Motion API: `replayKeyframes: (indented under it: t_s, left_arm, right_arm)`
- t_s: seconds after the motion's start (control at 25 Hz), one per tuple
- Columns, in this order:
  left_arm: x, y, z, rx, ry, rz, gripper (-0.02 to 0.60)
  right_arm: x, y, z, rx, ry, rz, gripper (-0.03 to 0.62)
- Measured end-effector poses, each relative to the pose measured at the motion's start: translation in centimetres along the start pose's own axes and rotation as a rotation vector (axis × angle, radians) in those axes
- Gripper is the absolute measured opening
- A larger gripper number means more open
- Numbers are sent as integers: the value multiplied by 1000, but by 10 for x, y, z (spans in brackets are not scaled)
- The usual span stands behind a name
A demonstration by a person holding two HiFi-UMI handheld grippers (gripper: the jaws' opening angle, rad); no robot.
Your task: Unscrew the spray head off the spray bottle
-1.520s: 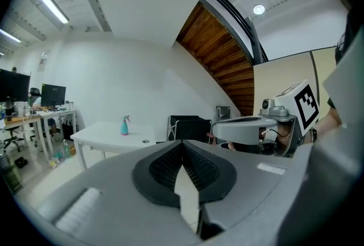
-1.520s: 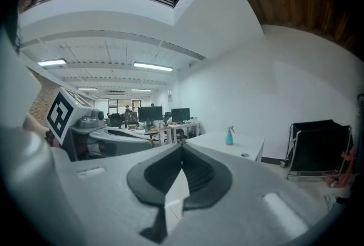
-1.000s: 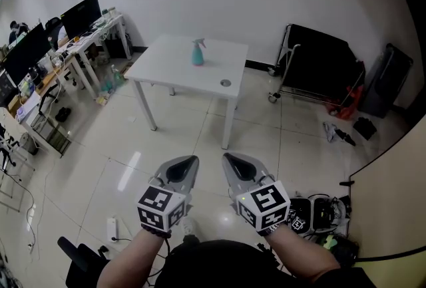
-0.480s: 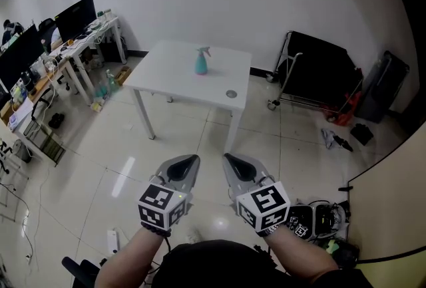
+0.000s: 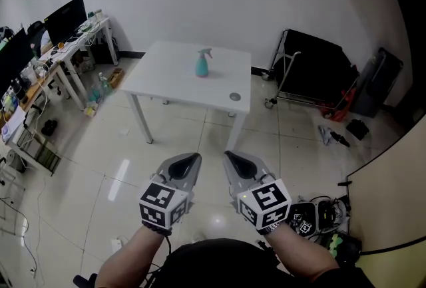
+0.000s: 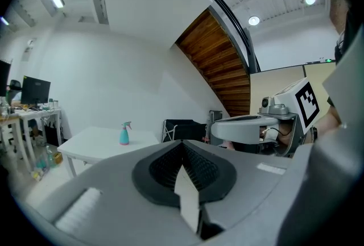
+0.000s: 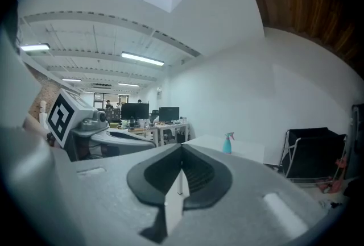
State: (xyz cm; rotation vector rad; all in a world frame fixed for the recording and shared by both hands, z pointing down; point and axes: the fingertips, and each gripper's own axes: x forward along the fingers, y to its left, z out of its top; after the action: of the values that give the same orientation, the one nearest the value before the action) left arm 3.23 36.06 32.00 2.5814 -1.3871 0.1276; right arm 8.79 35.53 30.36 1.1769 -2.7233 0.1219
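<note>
A teal spray bottle [image 5: 202,64] with a pale spray head stands upright on a white table [image 5: 173,80] across the room. It shows small in the left gripper view, spray bottle [image 6: 124,133], and in the right gripper view, spray bottle [image 7: 227,143]. My left gripper [image 5: 190,159] and right gripper [image 5: 230,157] are held side by side over the floor, well short of the table. Both are shut with nothing between the jaws. In the gripper views each left gripper [image 6: 182,145] and right gripper [image 7: 181,151] points toward the table.
A small round disc [image 5: 234,96] lies near the table's front right corner. Desks with monitors [image 5: 63,17] line the left wall. A black trolley [image 5: 313,70] stands at the right, with bags and cables [image 5: 313,213] on the floor near my right arm.
The table and bottle have come nearer and shifted slightly right in the head view as I moved toward them. Both grippers keep the same shut pose in front of me.
</note>
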Motion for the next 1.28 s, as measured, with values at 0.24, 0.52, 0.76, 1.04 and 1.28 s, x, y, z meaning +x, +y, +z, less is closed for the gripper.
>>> replayKeyframes:
  t_s: [0.24,0.52,0.76,1.04,1.28]
  left_arm:
    - [-6,26,3,-3,-6,-8,15]
    - [1,41,-1,-14,-3,-5,15]
    - [15,56,-2,-16,6,5,15]
    - [48,70,-3,-15,26,13,15]
    - [92,85,4,-19,44,29,15]
  right_arm:
    - [20,9,4,-12,11,-16,-8]
    - [37,7,0,-15,26,-9,-8]
    - [56,-5,0,-11,24,0,-8]
    - [78,-32,-4,7,23,9,-8]
    - [104,-73,-1,24,22,24,-8]
